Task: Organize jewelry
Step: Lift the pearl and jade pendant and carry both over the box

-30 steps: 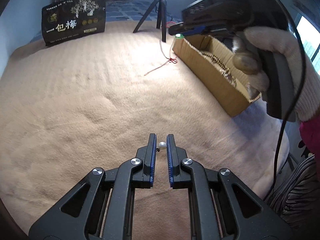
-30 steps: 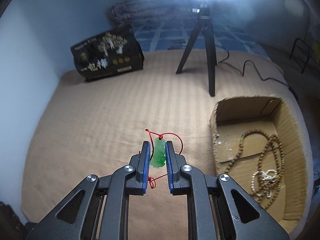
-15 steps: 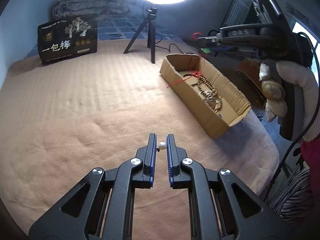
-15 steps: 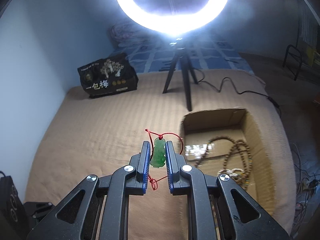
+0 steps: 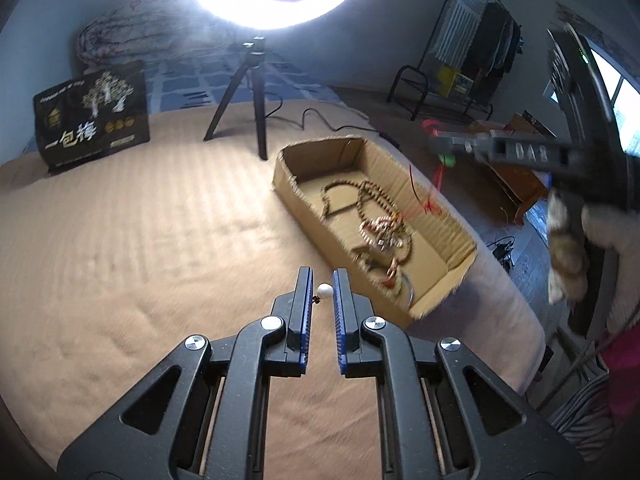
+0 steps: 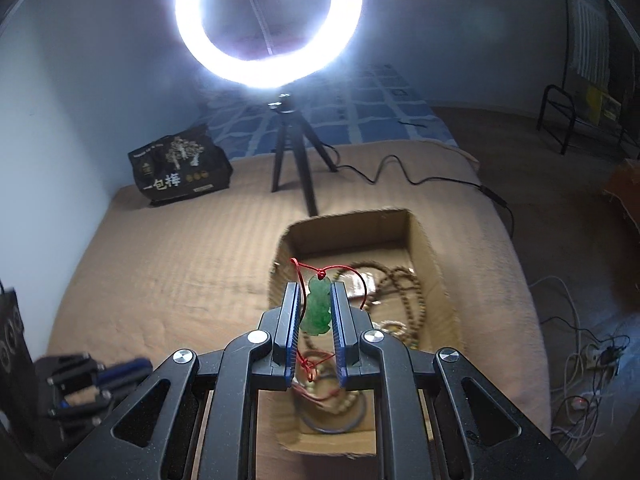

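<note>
My left gripper (image 5: 322,278) is shut on a small white pearl piece (image 5: 324,289) and holds it above the tan blanket, just left of the cardboard box (image 5: 460,222). My right gripper (image 6: 316,294) is shut on a green jade pendant (image 6: 317,311) with a red cord (image 6: 362,286), held high over the cardboard box (image 6: 434,268). The box holds wooden bead strings (image 5: 370,208) and a bracelet. The right gripper also shows in the left wrist view (image 5: 440,144), above the box's right side, its red cord hanging down. The left gripper shows at the lower left of the right wrist view (image 6: 120,374).
A lit ring light on a black tripod (image 5: 256,92) stands on the bed behind the box, with its cable trailing right. A black printed bag (image 5: 92,116) stands at the far left. The bed edge drops off right of the box, with cables on the floor (image 6: 580,360).
Both grippers rose and shifted right. The right gripper now carries the jade pendant over the box. The left gripper with the pearl has come close to the box's near left corner.
</note>
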Tool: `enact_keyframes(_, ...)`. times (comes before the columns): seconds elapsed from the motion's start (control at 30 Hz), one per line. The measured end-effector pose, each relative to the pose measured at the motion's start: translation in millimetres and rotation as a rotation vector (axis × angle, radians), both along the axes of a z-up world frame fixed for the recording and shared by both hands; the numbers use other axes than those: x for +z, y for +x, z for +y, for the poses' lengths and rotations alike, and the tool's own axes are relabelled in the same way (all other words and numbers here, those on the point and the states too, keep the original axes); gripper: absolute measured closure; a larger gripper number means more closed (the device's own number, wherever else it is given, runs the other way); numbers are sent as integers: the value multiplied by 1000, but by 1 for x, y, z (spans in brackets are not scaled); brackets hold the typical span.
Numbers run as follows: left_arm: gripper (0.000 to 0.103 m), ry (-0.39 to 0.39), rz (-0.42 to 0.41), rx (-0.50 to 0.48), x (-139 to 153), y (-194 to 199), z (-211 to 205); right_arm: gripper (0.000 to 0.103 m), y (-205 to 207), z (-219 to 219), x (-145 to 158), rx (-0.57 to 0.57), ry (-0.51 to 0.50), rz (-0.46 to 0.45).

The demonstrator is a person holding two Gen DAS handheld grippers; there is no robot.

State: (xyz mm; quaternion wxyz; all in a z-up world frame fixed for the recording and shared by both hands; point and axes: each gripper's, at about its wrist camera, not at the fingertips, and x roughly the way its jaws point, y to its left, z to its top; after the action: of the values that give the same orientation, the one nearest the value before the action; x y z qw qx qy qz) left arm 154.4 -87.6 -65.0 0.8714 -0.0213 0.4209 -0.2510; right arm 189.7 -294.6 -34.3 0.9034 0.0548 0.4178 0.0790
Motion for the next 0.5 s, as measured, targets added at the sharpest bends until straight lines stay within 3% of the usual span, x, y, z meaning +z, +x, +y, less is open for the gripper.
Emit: enact_keyframes(0.5, 95, -18, 13, -38, -2, 62, -66, 90, -8, -41, -21, -14, -26, 62)
